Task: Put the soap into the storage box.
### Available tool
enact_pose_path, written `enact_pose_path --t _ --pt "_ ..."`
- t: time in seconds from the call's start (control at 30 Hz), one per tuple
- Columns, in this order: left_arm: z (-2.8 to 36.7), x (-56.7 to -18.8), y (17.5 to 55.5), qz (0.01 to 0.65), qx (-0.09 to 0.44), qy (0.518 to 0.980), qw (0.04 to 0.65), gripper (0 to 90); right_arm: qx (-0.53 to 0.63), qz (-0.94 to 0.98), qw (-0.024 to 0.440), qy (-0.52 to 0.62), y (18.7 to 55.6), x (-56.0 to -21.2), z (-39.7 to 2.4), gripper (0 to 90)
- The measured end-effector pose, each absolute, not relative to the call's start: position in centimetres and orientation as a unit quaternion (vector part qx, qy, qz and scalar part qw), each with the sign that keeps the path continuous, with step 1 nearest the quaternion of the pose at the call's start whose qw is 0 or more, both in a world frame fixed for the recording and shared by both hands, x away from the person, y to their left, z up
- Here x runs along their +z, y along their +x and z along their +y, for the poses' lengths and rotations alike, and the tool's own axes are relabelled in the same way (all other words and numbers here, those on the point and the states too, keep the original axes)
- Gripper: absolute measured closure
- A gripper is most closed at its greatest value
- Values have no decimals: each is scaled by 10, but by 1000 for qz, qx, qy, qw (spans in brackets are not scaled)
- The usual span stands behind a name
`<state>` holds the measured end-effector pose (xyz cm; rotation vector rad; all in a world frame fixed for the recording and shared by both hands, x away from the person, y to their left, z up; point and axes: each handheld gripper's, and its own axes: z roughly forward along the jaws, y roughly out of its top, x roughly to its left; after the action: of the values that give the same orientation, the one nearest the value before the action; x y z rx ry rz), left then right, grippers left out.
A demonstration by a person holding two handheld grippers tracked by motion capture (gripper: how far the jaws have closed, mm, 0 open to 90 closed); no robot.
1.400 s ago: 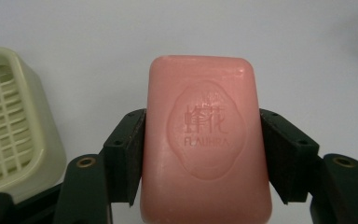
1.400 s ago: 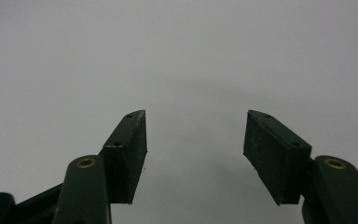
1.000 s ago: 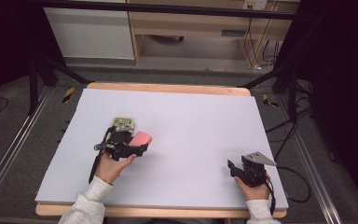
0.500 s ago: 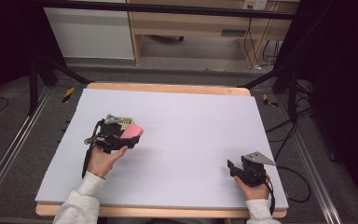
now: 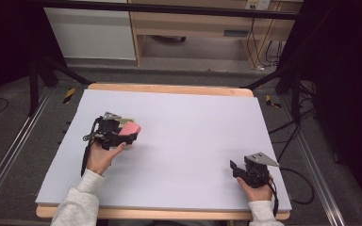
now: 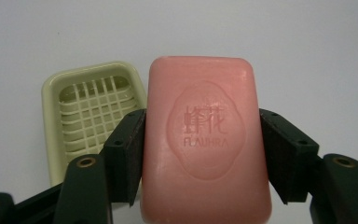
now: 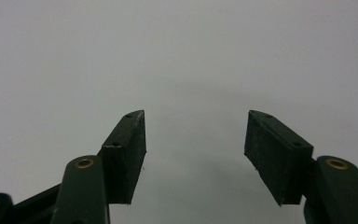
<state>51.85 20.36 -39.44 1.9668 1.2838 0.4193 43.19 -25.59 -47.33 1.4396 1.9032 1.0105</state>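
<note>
On the surface's [image 5: 184, 122] left side, the left claw [image 6: 200, 130] gripped the pink soap bar [image 6: 205, 140] beside its empty green soap dish [image 6: 91, 116], placement apparently pending; the right claw [image 7: 196, 140] rested wide, idle.

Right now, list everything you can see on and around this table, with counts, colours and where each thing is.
soap bar: one, pink, clamped between the left gripper's jaws, above the board
soap dish: one, pale green, slatted, empty, on the board beside the soap
board: one, white, covering the wooden table
cabinet: one, wooden, beyond the table
left gripper: one, black, left of the board
right gripper: one, black, jaws apart, near right corner
</note>
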Motion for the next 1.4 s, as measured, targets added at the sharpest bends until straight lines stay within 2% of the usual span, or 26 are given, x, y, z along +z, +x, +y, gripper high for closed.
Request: enact_pose_path --t 0.7,1.4 --pt "223 -402 540 528 169 753 355 371 372 708 276 533 435 -474 -254 377" --pt "231 -424 564 560 179 733 342 371 374 709 276 530 441 -472 -249 376"
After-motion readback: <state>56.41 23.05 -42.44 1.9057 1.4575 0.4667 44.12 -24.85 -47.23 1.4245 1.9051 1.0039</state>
